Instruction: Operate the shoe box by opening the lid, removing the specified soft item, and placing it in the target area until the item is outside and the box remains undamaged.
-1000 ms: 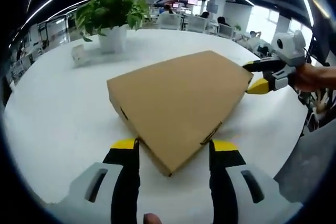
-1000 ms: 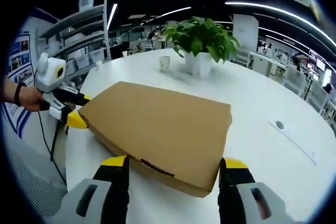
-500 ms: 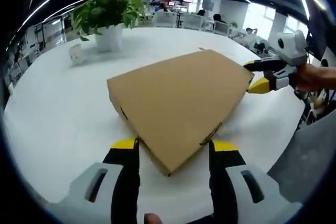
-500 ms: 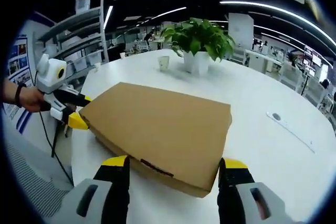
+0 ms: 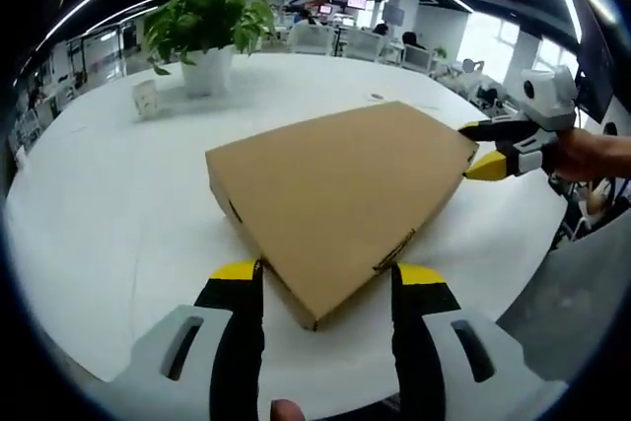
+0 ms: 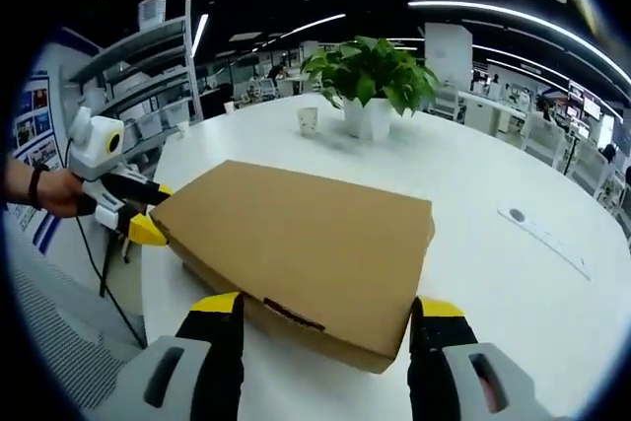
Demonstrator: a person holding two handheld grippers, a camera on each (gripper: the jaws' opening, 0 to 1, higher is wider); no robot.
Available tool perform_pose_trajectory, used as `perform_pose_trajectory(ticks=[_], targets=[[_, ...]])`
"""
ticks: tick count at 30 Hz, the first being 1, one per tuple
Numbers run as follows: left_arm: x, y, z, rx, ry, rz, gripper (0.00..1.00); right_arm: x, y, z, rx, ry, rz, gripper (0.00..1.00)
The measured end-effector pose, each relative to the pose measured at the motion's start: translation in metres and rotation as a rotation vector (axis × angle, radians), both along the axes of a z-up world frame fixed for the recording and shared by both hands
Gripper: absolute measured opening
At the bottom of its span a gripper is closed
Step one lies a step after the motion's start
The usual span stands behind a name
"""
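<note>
Tongs (image 5: 320, 273) astride seemingly closed box (image 5: 340, 194)

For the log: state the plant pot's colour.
White pot, clearest in the right gripper view.

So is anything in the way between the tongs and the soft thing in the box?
Yes, the shut lid. The cardboard shoe box is closed, so the soft thing inside can't be seen. The left tongs straddle one corner, the right tongs another. Nothing stands between the tongs and the box itself.
</note>
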State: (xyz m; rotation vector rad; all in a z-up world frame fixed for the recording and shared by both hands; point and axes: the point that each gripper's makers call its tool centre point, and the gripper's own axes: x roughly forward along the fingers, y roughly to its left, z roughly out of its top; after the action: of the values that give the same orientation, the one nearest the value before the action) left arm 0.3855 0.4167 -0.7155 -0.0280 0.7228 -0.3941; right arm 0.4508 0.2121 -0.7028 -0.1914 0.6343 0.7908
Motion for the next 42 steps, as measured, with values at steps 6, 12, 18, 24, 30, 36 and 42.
perform_pose_trajectory(ticks=[6, 12, 18, 24, 30, 36, 42], targets=[[0.000, 0.001, 0.004, -0.020, -0.002, -0.001, 0.48, 0.000, 0.001, 0.004, 0.017, -0.001, -0.003, 0.65], [0.000, 0.000, 0.006, -0.028, -0.003, 0.004, 0.48, 0.000, 0.001, 0.005, 0.021, 0.002, -0.004, 0.65], [0.000, 0.001, 0.009, -0.053, -0.011, 0.008, 0.48, 0.001, 0.001, 0.010, 0.034, 0.006, -0.005, 0.66], [0.001, 0.002, 0.020, -0.103, -0.022, 0.025, 0.49, 0.003, 0.002, 0.019, 0.055, 0.006, -0.007, 0.67], [0.002, 0.004, 0.033, -0.151, -0.041, 0.031, 0.48, 0.007, 0.002, 0.034, 0.101, 0.012, -0.014, 0.67], [0.003, 0.005, 0.042, -0.217, -0.053, 0.057, 0.49, 0.010, 0.004, 0.043, 0.097, 0.015, -0.010, 0.68], [0.005, 0.005, 0.054, -0.233, -0.073, 0.037, 0.50, 0.017, 0.005, 0.057, 0.140, 0.018, -0.028, 0.68]])
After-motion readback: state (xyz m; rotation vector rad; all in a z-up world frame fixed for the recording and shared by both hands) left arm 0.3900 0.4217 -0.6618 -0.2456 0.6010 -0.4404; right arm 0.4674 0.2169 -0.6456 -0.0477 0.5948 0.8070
